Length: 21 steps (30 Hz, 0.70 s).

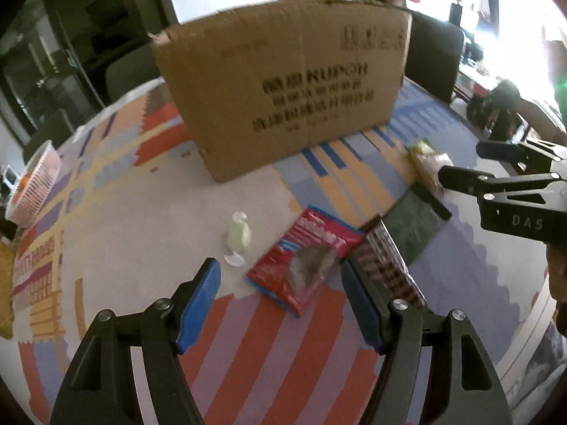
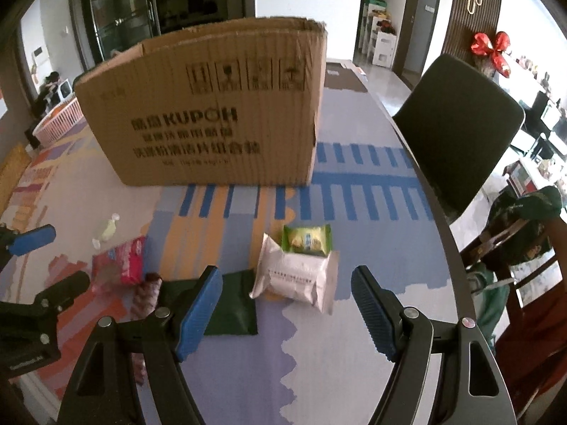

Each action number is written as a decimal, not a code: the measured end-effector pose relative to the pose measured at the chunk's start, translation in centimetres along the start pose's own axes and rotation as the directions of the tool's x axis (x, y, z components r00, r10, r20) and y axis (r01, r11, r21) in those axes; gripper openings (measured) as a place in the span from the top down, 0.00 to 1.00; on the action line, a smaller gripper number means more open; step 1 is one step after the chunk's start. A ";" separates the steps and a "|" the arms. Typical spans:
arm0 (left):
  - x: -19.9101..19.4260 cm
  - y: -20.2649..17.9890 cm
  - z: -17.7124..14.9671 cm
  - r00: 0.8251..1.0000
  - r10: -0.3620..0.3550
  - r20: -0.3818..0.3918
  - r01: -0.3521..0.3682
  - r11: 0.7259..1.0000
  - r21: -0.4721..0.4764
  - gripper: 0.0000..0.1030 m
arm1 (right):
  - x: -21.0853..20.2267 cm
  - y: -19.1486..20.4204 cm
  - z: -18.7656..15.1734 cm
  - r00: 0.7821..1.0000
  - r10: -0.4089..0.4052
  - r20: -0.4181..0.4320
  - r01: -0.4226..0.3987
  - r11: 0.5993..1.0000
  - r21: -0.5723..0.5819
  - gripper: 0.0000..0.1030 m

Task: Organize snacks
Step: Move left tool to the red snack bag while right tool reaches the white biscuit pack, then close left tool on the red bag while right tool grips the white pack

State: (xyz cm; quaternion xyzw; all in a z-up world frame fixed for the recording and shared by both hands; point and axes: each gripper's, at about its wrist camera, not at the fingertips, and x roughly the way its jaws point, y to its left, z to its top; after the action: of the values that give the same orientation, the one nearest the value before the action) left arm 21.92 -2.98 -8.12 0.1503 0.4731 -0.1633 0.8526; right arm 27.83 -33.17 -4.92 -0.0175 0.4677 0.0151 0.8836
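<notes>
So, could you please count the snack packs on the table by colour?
Red: 1, the red packet
Brown: 1, the brown chocolate pack
Dark green: 1, the dark green pouch
White: 1, the white packet
Yellow-green: 1, the yellow-green pack
Pale green: 1, the wrapped candy
Total: 6

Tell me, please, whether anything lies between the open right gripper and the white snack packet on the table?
Nothing visible does. The right gripper is open and holds nothing, and the white packet lies directly ahead between its fingers. The dark green pouch lies to the left, and the yellow-green packet lies beyond it.
</notes>
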 end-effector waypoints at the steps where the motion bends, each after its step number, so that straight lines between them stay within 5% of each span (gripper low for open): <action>1: 0.2 0.0 0.0 1.000 -0.006 -0.006 0.006 1.000 0.006 0.32 | 0.2 0.0 -0.1 1.000 -0.001 -0.004 0.001 1.000 -0.001 0.26; 21: 5.0 0.2 2.2 0.992 -0.112 -0.052 0.112 0.994 -0.003 0.32 | 3.6 -1.5 0.2 0.998 -0.012 -0.057 0.015 0.999 0.045 0.26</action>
State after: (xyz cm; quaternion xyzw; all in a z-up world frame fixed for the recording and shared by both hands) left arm 26.17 -4.42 -11.22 0.1277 0.5030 -0.2067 0.8294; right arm 30.07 -34.63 -7.79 -0.0010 0.4925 -0.0021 0.8703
